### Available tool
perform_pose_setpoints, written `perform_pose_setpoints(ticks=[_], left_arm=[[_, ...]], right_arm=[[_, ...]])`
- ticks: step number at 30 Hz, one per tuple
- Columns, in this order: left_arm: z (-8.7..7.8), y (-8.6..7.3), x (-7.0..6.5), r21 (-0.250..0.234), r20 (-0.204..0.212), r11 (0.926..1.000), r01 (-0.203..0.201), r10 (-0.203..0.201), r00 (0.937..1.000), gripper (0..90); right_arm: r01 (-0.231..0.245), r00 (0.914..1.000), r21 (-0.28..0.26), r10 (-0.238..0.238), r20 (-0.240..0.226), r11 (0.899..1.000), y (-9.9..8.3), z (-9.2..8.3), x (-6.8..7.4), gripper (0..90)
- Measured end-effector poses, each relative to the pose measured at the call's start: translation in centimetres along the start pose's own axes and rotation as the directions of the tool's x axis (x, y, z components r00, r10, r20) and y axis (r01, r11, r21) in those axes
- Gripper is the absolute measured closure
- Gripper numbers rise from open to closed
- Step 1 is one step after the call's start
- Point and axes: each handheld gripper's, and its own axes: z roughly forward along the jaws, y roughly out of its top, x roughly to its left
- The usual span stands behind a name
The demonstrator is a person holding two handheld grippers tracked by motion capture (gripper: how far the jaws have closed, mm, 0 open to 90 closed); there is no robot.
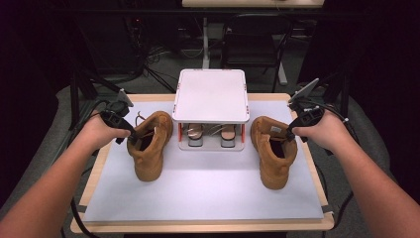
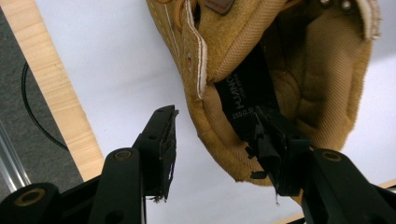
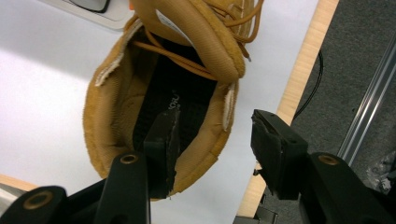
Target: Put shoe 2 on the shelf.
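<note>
Two tan lace-up boots stand on a white mat (image 1: 208, 191). The left boot (image 1: 148, 153) (image 2: 289, 60) has my left gripper (image 1: 130, 133) (image 2: 215, 123) at its collar. That gripper is open: one jaw is inside the boot and the other outside, with a gap to the collar wall. The right boot (image 1: 275, 158) (image 3: 116, 107) has my right gripper (image 1: 293, 135) (image 3: 215, 123) at its collar in the same way. It is open too, with one jaw over the black insole and the other outside the heel wall.
A white two-level shoe rack (image 1: 210, 94) stands at the back middle between the boots, with a pair of shoes (image 1: 195, 134) on its lower level. The wooden table edge (image 1: 198, 227) frames the mat. A chair (image 1: 255, 39) stands beyond the table.
</note>
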Motion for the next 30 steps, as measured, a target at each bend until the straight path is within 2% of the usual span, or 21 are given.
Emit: perform_pose_setpoints(ticks=[4, 7, 15, 18, 22, 23, 25, 26, 27, 30], left_arm=[[0.8, 0.2, 0.0, 0.012, 0.000, 0.9999, 0.006, -0.006, 1.0000, 51.0], [1.5, 0.3, 0.0, 0.019, -0.003, 0.9998, -0.004, 0.004, 1.0000, 51.7], [3.2, 0.4, -0.1, 0.028, -0.018, 0.9993, -0.023, 0.024, 0.9995, 54.0], [3.6, 0.5, -0.1, 0.033, -0.019, 0.9992, -0.023, 0.024, 0.9995, 54.7], [4.3, 0.5, 0.0, 0.036, -0.022, 0.9990, -0.025, 0.026, 0.9994, 57.0], [4.4, 0.6, 0.0, 0.037, -0.022, 0.9990, -0.025, 0.026, 0.9994, 57.9], [4.6, 0.6, 0.0, 0.036, -0.020, 0.9990, -0.026, 0.027, 0.9994, 59.6], [4.7, 0.6, 0.0, 0.033, -0.022, 0.9990, -0.029, 0.030, 0.9993, 60.4], [4.8, 0.7, 0.0, 0.034, -0.025, 0.9989, -0.032, 0.033, 0.9991, 60.8], [5.0, 0.7, -0.1, 0.036, -0.030, 0.9988, -0.034, 0.035, 0.9990, 62.5]], right_arm=[[-0.002, 1.0000, 0.001, 0.002, 0.004, 1.000, -0.2, 0.1, -0.3, 51.9], [-0.010, 1.0000, -0.012, 0.010, 0.001, 1.000, -0.3, 0.3, -0.5, 52.0], [-0.012, 0.9999, -0.002, 0.012, 0.000, 1.000, -0.6, 1.1, -0.8, 52.1], [-0.023, 0.9997, -0.014, 0.023, -0.001, 1.000, -0.7, 1.4, -0.7, 52.2], [-0.014, 0.9999, 0.003, 0.014, -0.005, 1.000, -0.7, 1.7, -0.8, 52.2], [-0.025, 0.9997, -0.009, 0.025, -0.003, 1.000, -0.8, 1.9, -0.7, 52.3], [-0.006, 1.0000, 0.006, 0.006, -0.001, 1.000, -0.7, 2.0, -0.8, 52.2], [-0.008, 1.0000, 0.013, 0.008, 0.000, 1.000, -0.7, 2.1, -0.8, 52.2], [-0.020, 0.9998, -0.004, 0.020, -0.005, 1.000, -0.8, 2.3, -0.7, 52.3], [-0.008, 1.0000, 0.007, 0.008, -0.001, 1.000, -0.8, 2.4, -0.8, 52.2]])
